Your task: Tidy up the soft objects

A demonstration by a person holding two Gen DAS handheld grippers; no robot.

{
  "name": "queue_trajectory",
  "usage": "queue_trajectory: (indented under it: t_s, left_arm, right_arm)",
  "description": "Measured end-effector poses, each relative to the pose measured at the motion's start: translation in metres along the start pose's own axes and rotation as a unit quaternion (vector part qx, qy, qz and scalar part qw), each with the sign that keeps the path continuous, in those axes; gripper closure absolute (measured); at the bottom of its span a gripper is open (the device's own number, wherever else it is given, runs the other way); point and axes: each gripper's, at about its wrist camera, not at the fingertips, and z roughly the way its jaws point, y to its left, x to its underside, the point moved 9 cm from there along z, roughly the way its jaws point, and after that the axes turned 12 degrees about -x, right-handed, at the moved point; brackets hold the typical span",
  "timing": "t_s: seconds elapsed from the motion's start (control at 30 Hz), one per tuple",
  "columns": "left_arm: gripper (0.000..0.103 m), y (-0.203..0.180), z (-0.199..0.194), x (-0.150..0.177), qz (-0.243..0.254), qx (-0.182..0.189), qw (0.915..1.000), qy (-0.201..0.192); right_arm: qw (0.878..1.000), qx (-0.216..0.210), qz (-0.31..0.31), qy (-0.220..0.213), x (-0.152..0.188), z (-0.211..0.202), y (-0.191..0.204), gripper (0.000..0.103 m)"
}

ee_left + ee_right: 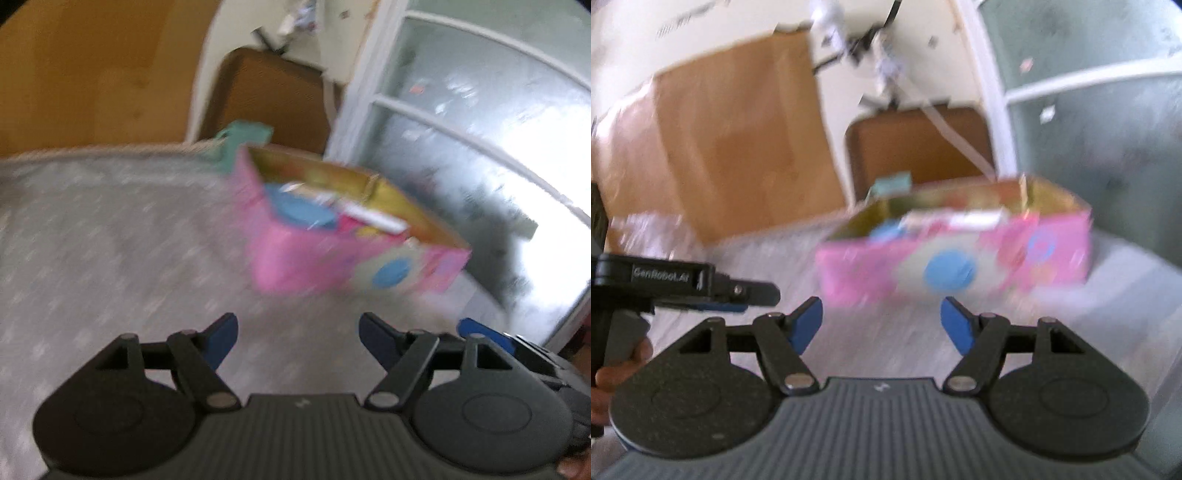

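Observation:
A pink open box (332, 236) with a gold inside stands on the grey patterned bedspread (110, 240). Blue and white items lie inside it, too blurred to name. It also shows in the right wrist view (953, 258). My left gripper (297, 338) is open and empty, short of the box's near side. My right gripper (881, 323) is open and empty, just in front of the box. The left gripper's body (683, 288) shows at the left of the right wrist view. Both views are motion-blurred.
A teal object (243, 144) sits behind the box at the bed's far edge. A brown chair back (919, 155), a brown board (738, 147) and a frosted glass door (461, 147) stand beyond the bed.

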Motion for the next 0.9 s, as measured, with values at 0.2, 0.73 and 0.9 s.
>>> queue_trajectory:
  t_s: [0.2, 0.73, 0.9]
  left_arm:
    - [0.028, 0.043, -0.016, 0.027, 0.002, -0.070, 0.9975, -0.006]
    - [0.026, 0.065, -0.024, 0.046, 0.016, -0.084, 0.9962, -0.019]
    - [0.024, 0.065, -0.024, 0.046, 0.012, -0.076, 0.9968, -0.019]
  right_arm:
    - [0.999, -0.003, 0.010, 0.045, 0.018, 0.006, 0.025, 0.030]
    - [0.996, 0.016, 0.044, 0.078, 0.035, -0.006, 0.028, 0.030]
    - [0.996, 0.022, 0.052, 0.072, 0.035, -0.009, 0.017, 0.030]
